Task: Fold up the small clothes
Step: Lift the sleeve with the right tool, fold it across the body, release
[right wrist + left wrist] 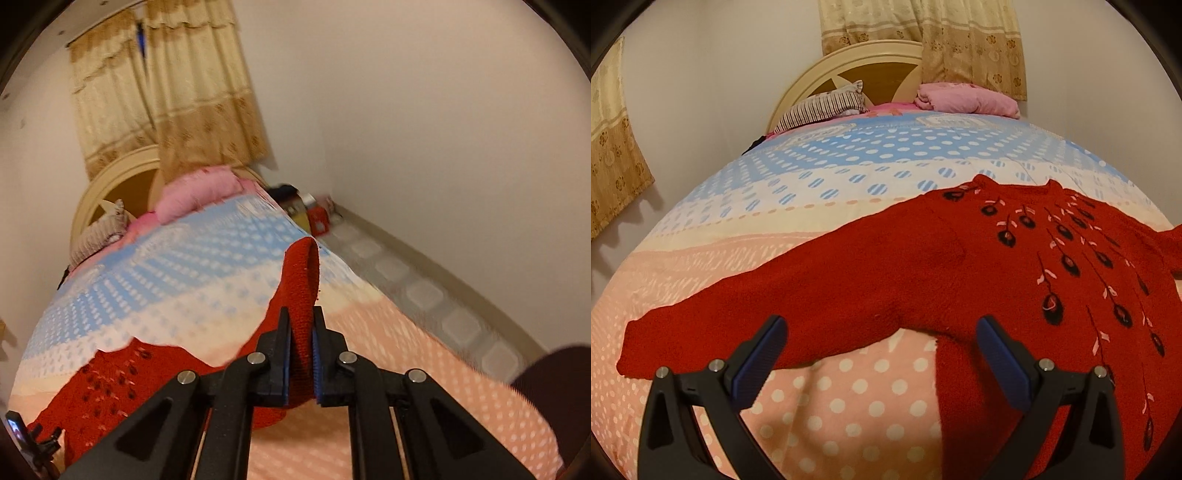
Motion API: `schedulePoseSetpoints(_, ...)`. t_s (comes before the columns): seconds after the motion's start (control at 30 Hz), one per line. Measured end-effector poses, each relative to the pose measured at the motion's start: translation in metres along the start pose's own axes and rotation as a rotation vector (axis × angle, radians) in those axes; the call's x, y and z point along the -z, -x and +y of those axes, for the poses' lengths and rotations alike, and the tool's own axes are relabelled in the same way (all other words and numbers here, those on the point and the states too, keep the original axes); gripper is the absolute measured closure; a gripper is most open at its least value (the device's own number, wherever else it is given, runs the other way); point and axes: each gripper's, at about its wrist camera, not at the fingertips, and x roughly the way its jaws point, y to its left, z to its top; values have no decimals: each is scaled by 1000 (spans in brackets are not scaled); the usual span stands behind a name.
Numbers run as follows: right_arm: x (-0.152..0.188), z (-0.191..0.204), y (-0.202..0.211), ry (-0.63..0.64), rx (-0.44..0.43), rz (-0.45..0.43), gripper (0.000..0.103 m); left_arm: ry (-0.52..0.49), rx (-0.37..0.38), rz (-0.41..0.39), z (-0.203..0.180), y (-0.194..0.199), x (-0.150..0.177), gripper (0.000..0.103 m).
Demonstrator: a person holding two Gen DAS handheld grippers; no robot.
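Here the right hand-held gripper (pixel 300 332) is clenching a sleeve (pixel 304 280) of the red sweater (pixel 960 266), the cuff standing up between the pads. The left hand-held gripper (pixel 882 350) is hanging released, jaws wide, over the other sleeve (pixel 738 325), touching nothing. The sweater is lying spread on the bed (pixel 831 406), embroidered front up. It is looking like a thick, soft knit: floppy, light, likely to stretch and sag, so it is best pinched at cuffs, hem or shoulder seams.
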Motion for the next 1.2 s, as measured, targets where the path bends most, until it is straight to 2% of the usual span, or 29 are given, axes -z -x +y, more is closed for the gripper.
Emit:
schedulePoseSetpoints(0.37,-43,138,25,180,-124,-100,95,60,47,-2,15,0,5,0)
schedulePoseSetpoints(0.67,-45,250,32,330,-222,-136,95,99,79,-19,22,2,7,0)
schedulePoseSetpoints(0.9,-17,333,25,430,-306,-112,95,141,114,-24,31,3,9,0)
schedulePoseSetpoints(1.07,28,393,7,520,-374,-57,95,150,128,-25,33,3,11,0)
schedulePoseSetpoints(1.2,78,438,-19,581,-425,13,95,155,138,-29,34,5,13,0)
